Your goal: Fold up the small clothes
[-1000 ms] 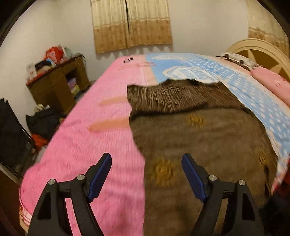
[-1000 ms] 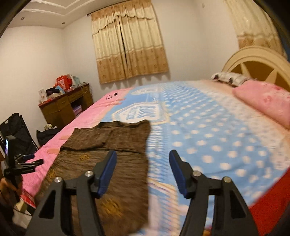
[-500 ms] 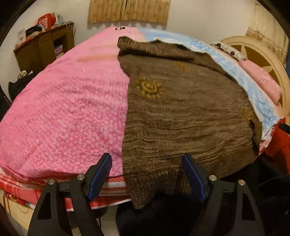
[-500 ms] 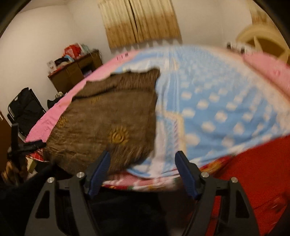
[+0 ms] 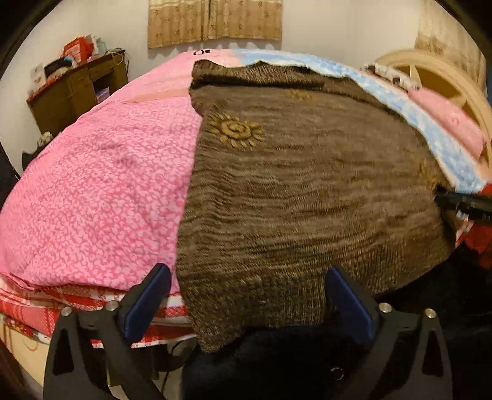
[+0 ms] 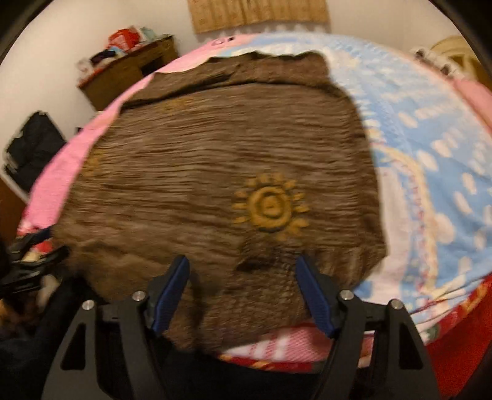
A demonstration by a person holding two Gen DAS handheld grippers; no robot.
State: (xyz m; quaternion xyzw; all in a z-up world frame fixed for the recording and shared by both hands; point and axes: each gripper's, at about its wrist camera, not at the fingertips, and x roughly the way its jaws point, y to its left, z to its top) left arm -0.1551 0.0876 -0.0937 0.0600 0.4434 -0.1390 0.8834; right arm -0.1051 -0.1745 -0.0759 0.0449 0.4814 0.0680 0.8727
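Only the right wrist view shows the sweater's [image 6: 215,172] blue-side edge.

Home bedroom, bed [image 5: 92,190], curtains [image 5: 215,18], desk [image 5: 77,89]

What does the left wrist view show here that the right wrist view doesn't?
Left wrist only: the broad pink bedspread and the cream headboard, with the left hand-held gripper opening over the hem's left corner. Right wrist only: the wide blue dotted cover, with the right hand-held gripper closing around the hem. Both: the brown sweater, desk and curtain.
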